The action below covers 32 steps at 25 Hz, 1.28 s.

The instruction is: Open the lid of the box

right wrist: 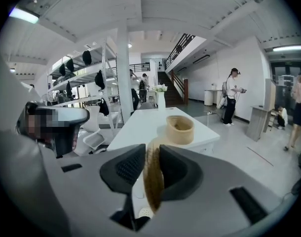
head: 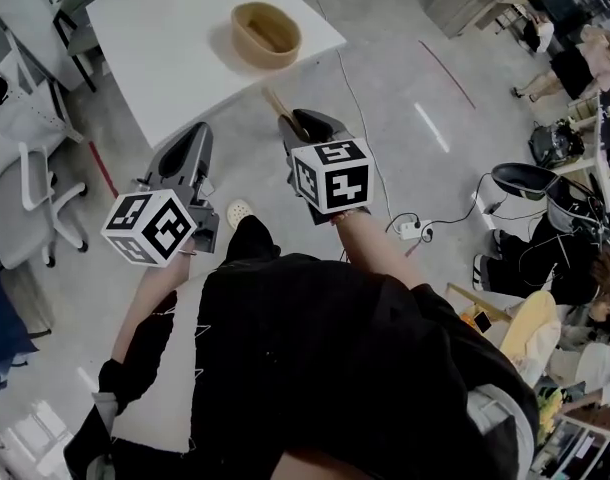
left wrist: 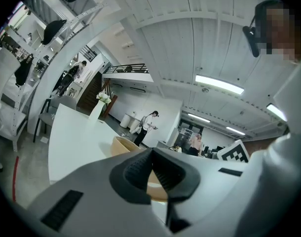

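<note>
White table [head: 165, 28], office chair [head: 25, 200], power strip [head: 411, 230]

We are looking steeply down from the head, with the white table [head: 165, 28] ahead at twelve o'clock. Both gripper views are sitting close behind their own jaws, facing that table from low down. All three are sharing the box [head: 266, 34].

White table [head: 155, 43], grey floor [head: 395, 63], office chairs [head: 27, 193]
</note>
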Tool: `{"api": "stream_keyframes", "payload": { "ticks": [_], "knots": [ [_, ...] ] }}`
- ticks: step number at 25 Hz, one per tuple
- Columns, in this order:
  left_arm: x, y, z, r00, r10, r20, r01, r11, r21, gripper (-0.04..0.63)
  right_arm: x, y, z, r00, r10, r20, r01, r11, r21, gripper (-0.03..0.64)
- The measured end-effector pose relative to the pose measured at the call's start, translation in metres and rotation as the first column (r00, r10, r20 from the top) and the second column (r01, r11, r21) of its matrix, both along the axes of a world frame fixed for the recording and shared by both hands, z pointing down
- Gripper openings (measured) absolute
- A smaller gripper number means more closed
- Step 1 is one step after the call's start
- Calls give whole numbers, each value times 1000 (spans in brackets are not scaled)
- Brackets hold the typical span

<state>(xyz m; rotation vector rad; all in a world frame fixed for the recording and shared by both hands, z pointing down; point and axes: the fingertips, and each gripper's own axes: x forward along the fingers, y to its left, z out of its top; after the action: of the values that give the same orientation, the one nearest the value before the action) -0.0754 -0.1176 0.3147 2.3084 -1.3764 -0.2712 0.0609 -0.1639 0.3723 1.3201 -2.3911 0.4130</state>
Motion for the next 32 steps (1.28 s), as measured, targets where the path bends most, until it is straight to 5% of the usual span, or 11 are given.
{"api": "stream_keyframes", "payload": {
  "ticks": [11,32],
  "knots": [
    [0,29,-3,1000,-15,9,15,1000,14,11,-29,33,-48,977,-83,195,76,996,41,94],
    [-5,53,-10,1000,-21,18,21,999,30,11,-35,55,-60,976,-99,194,85,993,79,95]
  ]
}}
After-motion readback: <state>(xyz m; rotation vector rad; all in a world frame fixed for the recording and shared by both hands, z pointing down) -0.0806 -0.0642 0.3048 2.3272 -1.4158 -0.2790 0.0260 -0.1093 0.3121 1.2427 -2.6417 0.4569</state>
